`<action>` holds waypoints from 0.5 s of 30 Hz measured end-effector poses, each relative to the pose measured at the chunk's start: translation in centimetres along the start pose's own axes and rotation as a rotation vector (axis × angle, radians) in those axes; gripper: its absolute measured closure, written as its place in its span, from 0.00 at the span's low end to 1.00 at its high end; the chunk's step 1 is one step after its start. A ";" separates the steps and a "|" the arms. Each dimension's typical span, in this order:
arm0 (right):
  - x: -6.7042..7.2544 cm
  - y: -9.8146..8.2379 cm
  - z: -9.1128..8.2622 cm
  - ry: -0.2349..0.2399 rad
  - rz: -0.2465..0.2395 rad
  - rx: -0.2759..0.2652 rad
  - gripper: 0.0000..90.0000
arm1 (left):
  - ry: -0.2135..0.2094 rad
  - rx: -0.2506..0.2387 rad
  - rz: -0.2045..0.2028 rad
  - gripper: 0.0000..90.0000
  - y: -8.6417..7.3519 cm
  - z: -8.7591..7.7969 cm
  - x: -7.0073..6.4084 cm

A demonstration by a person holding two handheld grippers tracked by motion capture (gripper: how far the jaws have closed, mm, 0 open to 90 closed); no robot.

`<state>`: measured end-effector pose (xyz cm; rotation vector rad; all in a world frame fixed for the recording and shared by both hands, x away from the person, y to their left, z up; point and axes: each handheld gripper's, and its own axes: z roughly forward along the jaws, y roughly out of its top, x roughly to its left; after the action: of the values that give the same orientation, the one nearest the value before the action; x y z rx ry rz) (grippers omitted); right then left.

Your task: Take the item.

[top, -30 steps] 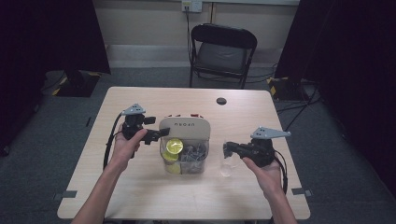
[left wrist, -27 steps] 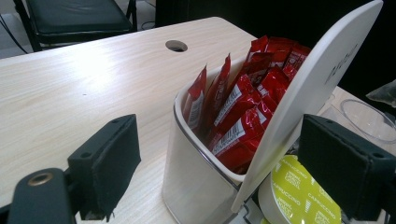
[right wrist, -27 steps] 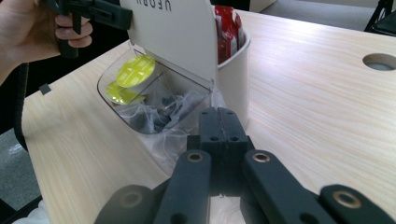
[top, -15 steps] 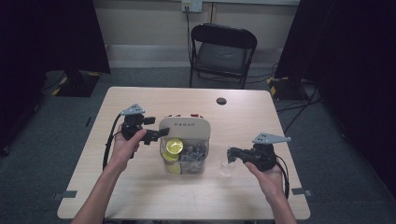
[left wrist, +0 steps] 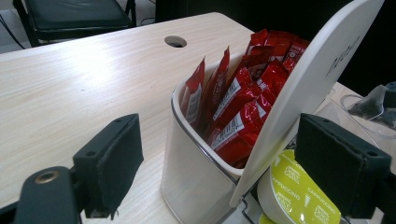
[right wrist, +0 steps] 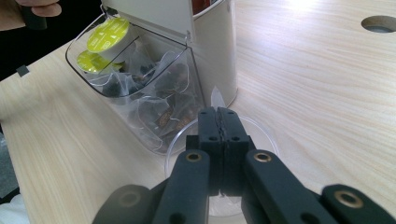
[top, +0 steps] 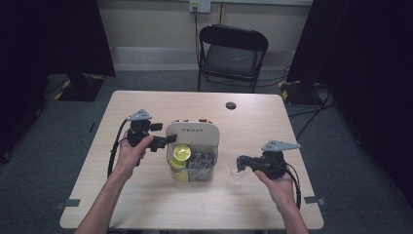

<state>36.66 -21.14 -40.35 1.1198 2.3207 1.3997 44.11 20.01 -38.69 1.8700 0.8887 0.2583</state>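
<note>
**Two jaws clenched, lowering a slip into the cup**

I am pressing my right gripper's (right wrist: 218, 116) jaws fully together. A thin pale slip (right wrist: 216, 99) is peeking out past the tips, and I judge I am pinching it, though I cannot tell what it is. I am hanging right over the clear cup (right wrist: 268, 135), which is standing just beside the organiser box (right wrist: 212, 42), at its clear-fronted end.

To do this well, I am aiming for the cup's middle, staying off its rim, since so light a cup would probably tip at a nudge. I should only release once the slip is inside.

At the box's opposite side, my left gripper (left wrist: 226, 158) is standing with its jaws wide apart. The raised white lid (left wrist: 317, 79) is leaning between them, not squeezed.

The cup is looking transparent, thin-walled and round-mouthed. In the box, yellow capsules (right wrist: 108, 32) and tea bags (right wrist: 159, 93) are filling the clear bin, and red sachets (left wrist: 243, 102) are standing in the white part.
</note>
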 end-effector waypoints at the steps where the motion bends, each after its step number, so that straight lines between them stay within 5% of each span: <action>1: 0.0 0.0 0.0 -0.001 0.001 0.003 1.00 | -0.002 0.001 0.000 0.17 0.0 0.0 0.0; 15: -0.1 -0.2 0.4 -0.028 0.008 0.017 0.86 | -0.007 -0.002 0.003 0.17 0.0 0.0 0.1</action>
<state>36.83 -21.00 -40.79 1.1475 2.3153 1.3615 44.16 20.05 -38.74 1.8693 0.8814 0.2543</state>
